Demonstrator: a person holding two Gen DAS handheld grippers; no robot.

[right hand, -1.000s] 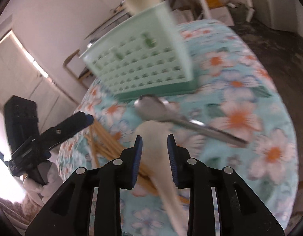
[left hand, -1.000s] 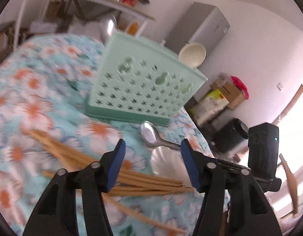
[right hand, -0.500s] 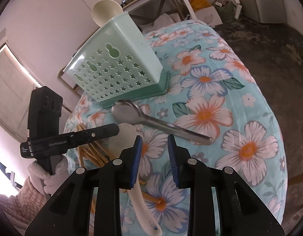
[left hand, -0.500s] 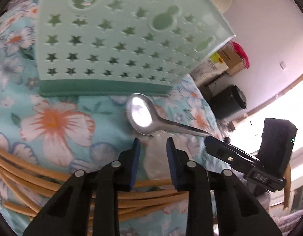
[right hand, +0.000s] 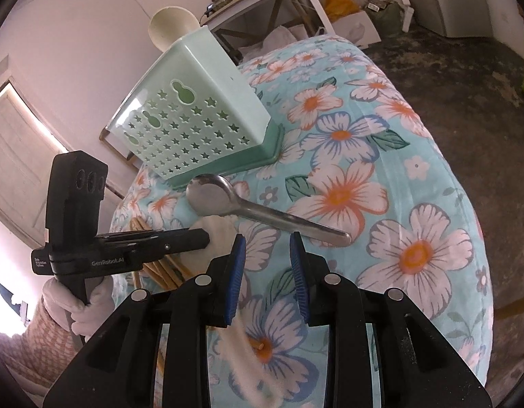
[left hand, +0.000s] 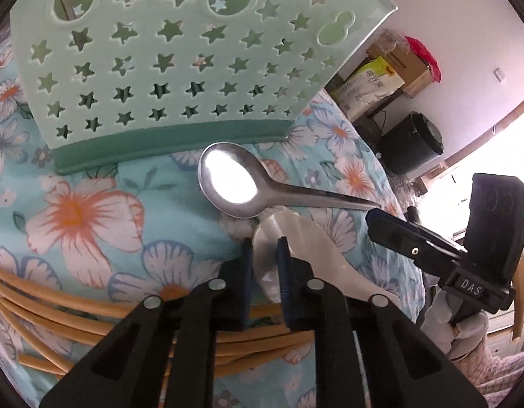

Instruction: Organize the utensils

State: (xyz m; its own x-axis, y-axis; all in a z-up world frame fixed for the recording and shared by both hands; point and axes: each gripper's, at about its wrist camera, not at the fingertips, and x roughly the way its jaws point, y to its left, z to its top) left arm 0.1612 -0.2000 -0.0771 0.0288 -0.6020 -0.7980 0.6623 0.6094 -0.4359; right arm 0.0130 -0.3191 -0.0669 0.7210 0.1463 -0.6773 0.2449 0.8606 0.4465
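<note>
A white plastic spoon is lying on the floral tablecloth, its bowl just below the bowl of a metal spoon that rests in front of the mint-green utensil holder. The left gripper is closing on the rim of the white spoon's bowl, which is seen between its blue pads; whether the pads already press on it cannot be told. In the right wrist view the white spoon's handle is blurred and runs down beneath the right gripper, whose jaws stand parted with nothing held between them. A bundle of wooden chopsticks is spread on the cloth to the left of the white spoon. A cream ladle is seen standing up out of the holder. A white-gloved hand is wrapped around the left gripper's handle.
</note>
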